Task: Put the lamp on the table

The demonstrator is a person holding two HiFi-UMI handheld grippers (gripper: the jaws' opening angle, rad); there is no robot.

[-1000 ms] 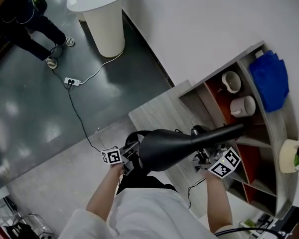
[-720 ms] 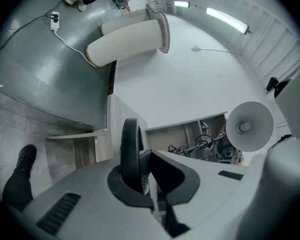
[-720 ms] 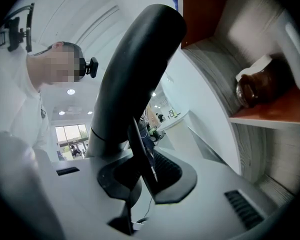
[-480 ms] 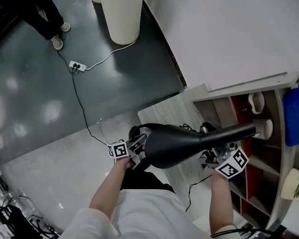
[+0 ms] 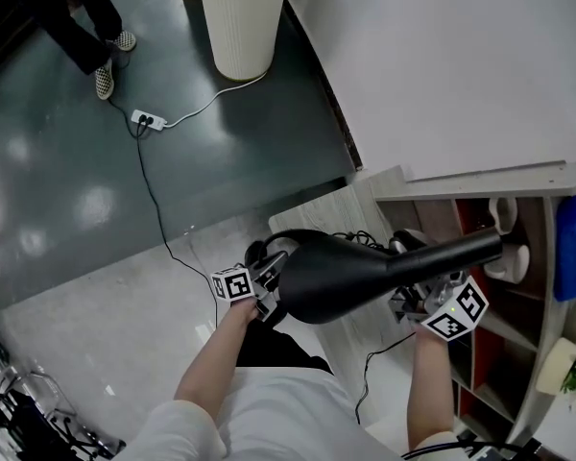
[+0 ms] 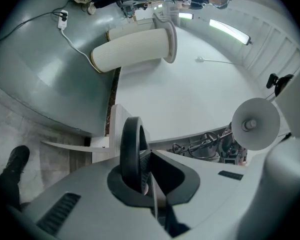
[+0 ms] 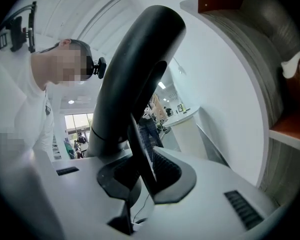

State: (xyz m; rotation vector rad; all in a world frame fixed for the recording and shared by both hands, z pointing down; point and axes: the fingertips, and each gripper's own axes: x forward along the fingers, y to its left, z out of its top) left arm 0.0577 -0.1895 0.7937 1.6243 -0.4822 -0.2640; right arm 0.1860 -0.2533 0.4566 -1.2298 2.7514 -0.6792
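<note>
In the head view a black lamp (image 5: 331,277) hangs level in the air between both grippers, its neck (image 5: 456,251) pointing right towards the shelf. My left gripper (image 5: 267,294) is shut on a black ring (image 6: 132,156) at the lamp's left end. My right gripper (image 5: 415,299) holds a thin black strip (image 7: 140,156) under the thick black tube (image 7: 135,69). Its jaws have just been opening a little, with the strip still between them. The white ribbed table pedestal (image 5: 238,17) stands at the top of the head view, its top out of sight.
A wooden shelf unit (image 5: 480,181) with cups (image 5: 504,214) stands at the right against the white wall. A power strip (image 5: 148,120) and its cable lie on the dark floor. A person's legs (image 5: 91,27) are at the top left. A pale wooden platform (image 5: 317,221) lies under the lamp.
Both grippers have carried the lamp along, still level. In the head view the shelf has slid towards the right edge and the white pedestal has come nearer the top centre.
</note>
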